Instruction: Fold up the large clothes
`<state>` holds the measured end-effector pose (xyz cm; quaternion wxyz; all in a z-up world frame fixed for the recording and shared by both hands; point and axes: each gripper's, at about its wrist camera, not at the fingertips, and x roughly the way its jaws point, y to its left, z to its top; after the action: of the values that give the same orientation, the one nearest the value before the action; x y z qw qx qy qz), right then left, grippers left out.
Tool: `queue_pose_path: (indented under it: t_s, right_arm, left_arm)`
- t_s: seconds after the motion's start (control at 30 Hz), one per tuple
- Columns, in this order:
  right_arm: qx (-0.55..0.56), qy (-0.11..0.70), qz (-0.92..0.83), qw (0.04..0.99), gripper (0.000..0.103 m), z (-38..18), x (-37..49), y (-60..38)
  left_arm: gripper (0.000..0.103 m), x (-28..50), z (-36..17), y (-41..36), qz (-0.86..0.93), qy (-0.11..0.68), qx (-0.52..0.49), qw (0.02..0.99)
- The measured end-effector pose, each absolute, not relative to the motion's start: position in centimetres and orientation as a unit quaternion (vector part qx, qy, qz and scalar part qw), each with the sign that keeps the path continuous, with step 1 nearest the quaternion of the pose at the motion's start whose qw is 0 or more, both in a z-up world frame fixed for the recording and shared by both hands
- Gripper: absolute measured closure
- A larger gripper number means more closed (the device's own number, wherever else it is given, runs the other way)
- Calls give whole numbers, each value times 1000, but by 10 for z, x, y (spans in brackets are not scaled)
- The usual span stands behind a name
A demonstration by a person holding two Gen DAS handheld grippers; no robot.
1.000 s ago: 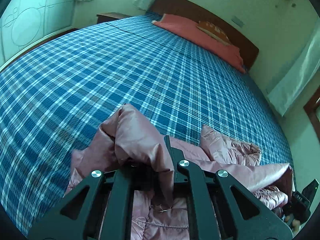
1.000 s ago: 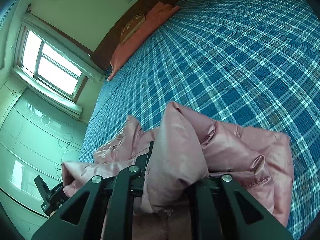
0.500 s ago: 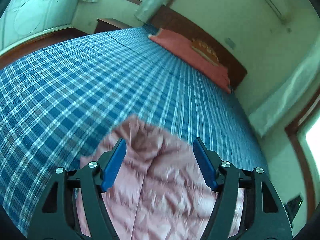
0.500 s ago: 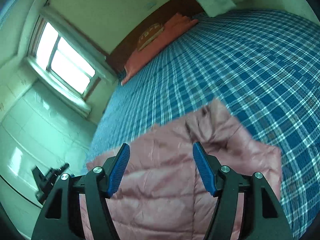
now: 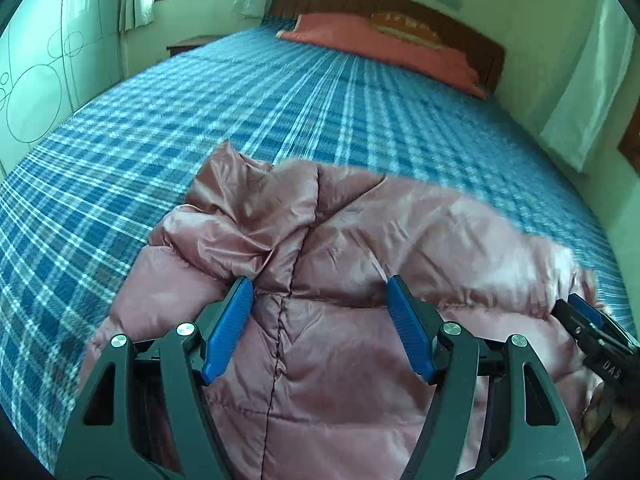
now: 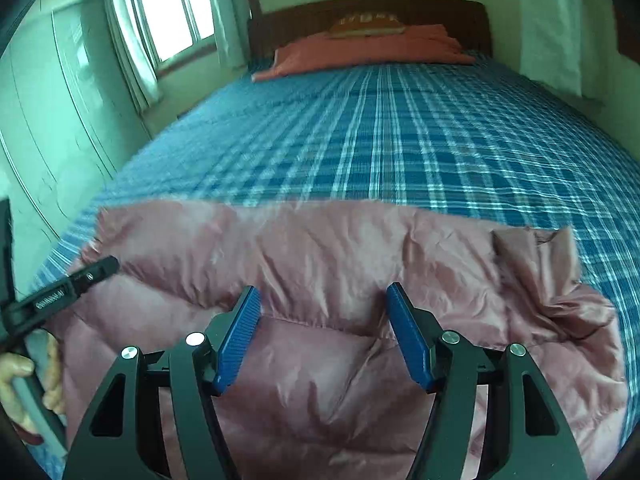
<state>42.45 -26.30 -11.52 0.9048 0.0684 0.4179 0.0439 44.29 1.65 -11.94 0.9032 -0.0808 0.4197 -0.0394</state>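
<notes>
Both grippers gape above the pink down jacket [image 5: 360, 280] — lettering on their bodies too blurred to read.

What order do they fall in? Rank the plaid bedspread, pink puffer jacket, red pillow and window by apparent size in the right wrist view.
1. plaid bedspread, largest.
2. pink puffer jacket, though it lies nearest the camera, which inflates it.
3. red pillow and window look about alike, both far off; not ranked.

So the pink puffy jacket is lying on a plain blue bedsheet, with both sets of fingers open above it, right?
Nearly. The bedsheet is blue plaid, not plain, as the right wrist view shows. The pink jacket does lie on it, with the left gripper and right gripper open above it.
</notes>
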Motion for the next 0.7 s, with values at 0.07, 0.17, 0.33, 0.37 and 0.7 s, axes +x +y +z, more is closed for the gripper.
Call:
queue_pose_path:
  t_s: [0.07,0.17,0.33,0.37,0.7]
  right_arm:
    - [77,430,45,898,38,-127,432,-261]
    - [75,434,44,897,37,-125,433,-261]
    - [99,411,32,906,37,-98,431,-288]
    - [96,411,12,907,37,-97,433,-296]
    - [147,442,-20,885,33,-120,436,-344]
  left_arm:
    - [30,452,-129,15,-41,425,-80,901]
    - [29,456,-132,12,-36,424,-70,902]
    - [29,451,-104,29,-42,392,-118,911]
    - [27,454,-103,34,-33,387,-119,914]
    - [19,486,-133,38,-11,446,-99,889]
